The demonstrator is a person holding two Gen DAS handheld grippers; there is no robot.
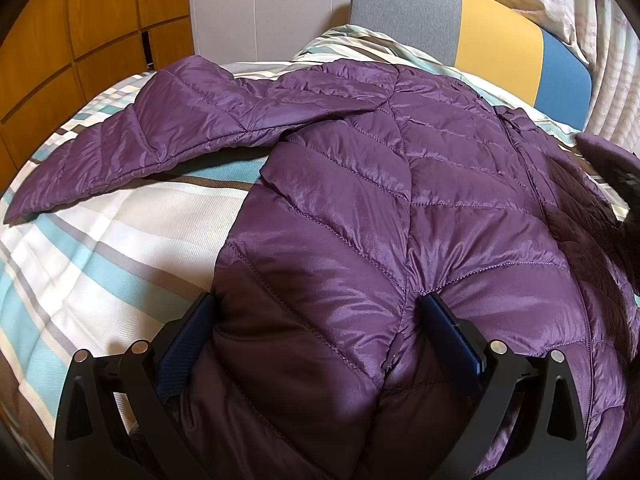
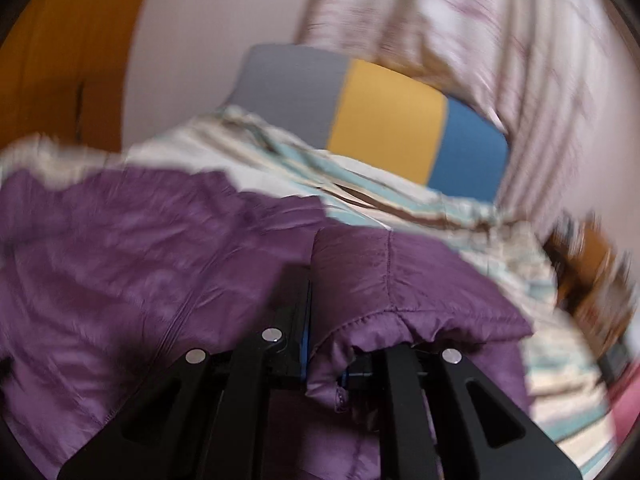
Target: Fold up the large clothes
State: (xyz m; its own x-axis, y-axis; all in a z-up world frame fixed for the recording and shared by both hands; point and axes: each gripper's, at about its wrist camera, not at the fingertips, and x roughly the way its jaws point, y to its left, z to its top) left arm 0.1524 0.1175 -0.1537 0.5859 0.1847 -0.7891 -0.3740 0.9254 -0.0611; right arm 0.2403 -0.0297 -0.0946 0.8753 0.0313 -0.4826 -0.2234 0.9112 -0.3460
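Purple puffer jacket (image 1: 400,184) flat on the striped bed (image 1: 100,248); my right tool (image 2: 320,320) carries one edge of it.

Right wrist view, blurred: right tool clamped on a fold of jacket fabric at lower centre, rest of the jacket off to the frame's left, so that's the way the fold goes. Left wrist view: left tool (image 1: 316,332) at bottom centre, tilted down, jaws wide either side of the hem, pads w/ no squeeze I can see. Jacket's long axis runs away toward the headboard (image 1: 480,32); one sleeve (image 1: 132,136) splays to upper left.
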